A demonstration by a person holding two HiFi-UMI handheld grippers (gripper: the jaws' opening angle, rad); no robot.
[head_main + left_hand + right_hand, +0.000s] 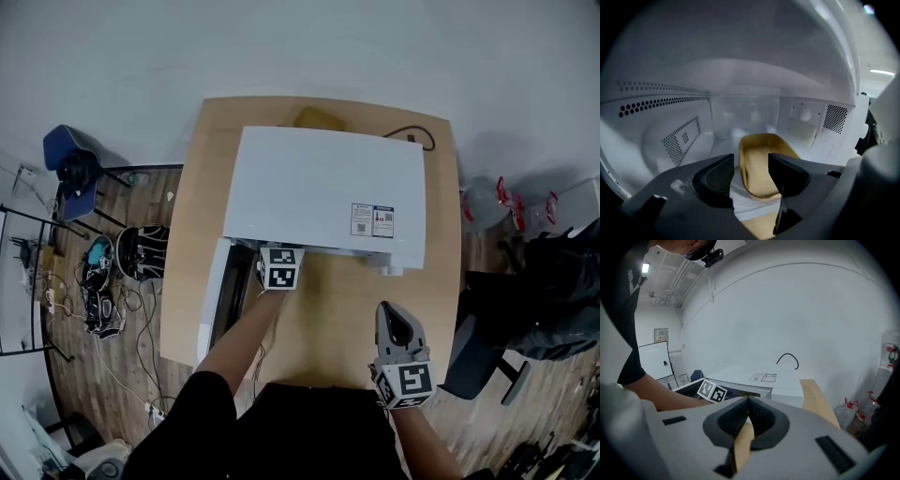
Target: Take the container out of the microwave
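A white microwave (328,192) stands on a wooden table (333,314), its door (214,300) swung open to the left. My left gripper reaches into the cavity; from above only its marker cube (279,267) shows. Inside, a tan oval container (759,145) sits on the turntable. The left gripper (751,163) is open, its black fingertips either side of the container's near end without pressing on it. My right gripper (392,319) hovers over the table's front right, shut with nothing in it (748,404).
A black cable (412,136) lies behind the microwave's right corner, and a yellowish object (319,117) sits behind it. A blue chair (70,159) and tangled cords (103,291) are on the floor at left. A dark chair (487,347) stands at right.
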